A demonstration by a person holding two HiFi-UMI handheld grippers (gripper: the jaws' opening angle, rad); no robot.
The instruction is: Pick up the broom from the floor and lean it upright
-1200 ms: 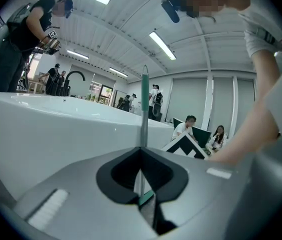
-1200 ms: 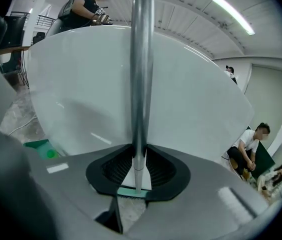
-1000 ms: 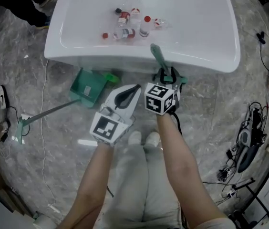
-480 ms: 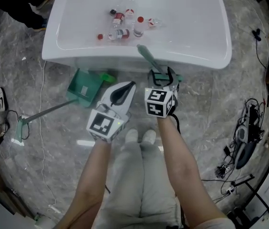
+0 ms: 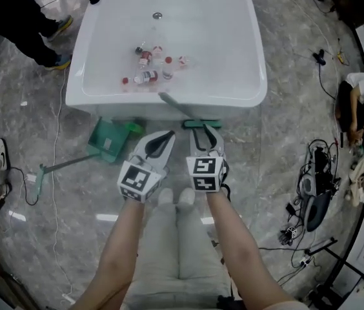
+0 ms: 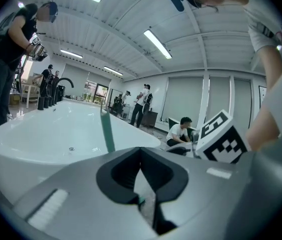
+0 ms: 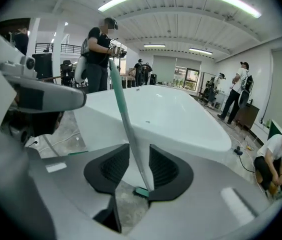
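Observation:
The broom stands by itself, its green handle leaning on the white bathtub rim and its green head on the floor. My right gripper hangs just behind the head, free of it. In the right gripper view the handle shows through the gap ahead of the right gripper. Its jaws are closing, and neither pad presses on anything. My left gripper hovers beside it on the left, shut and empty. The left gripper view also shows the handle against the tub.
A green dustpan with a long handle lies on the floor left of the broom. Several small bottles lie in the tub. Cables and a power strip lie at the right. People stand around the tub, and one sits at the right.
The right gripper has let go of the broom handle and drawn back and up. The left gripper rose with it. The broom now leans on the tub rim alone.

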